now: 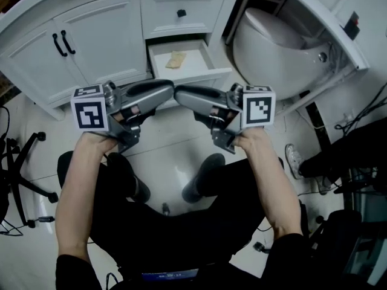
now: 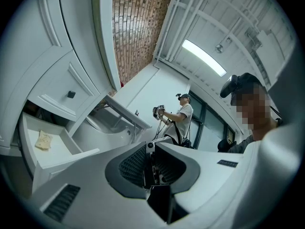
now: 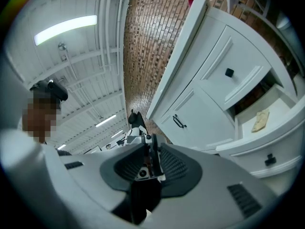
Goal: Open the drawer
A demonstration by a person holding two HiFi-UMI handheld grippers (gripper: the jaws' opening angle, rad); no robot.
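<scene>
Lower drawer [image 1: 209, 57] stood open, out from the white cabinet [image 1: 103, 38], its front edge just beyond the meeting tips of both grippers. Glossy pale floor [image 1: 172, 153] open between cabinet and the person's dark shoes [image 1: 204, 177]. A rounded white tub [image 1: 275, 47] crowded the drawer's right side and a black chair base [image 1: 21, 162] sat far left. Inside the drawer lay one flat tan scrap [image 1: 176, 59] on the bare white bottom. Upper drawer [image 1: 163, 11] was closed, with a small black knob [image 1: 181, 12]. Left gripper [image 1: 170, 89] and right gripper [image 1: 179, 92] pointed nose to nose, each with its ribbed dark fingers drawn together and no part of the drawer between them.
</scene>
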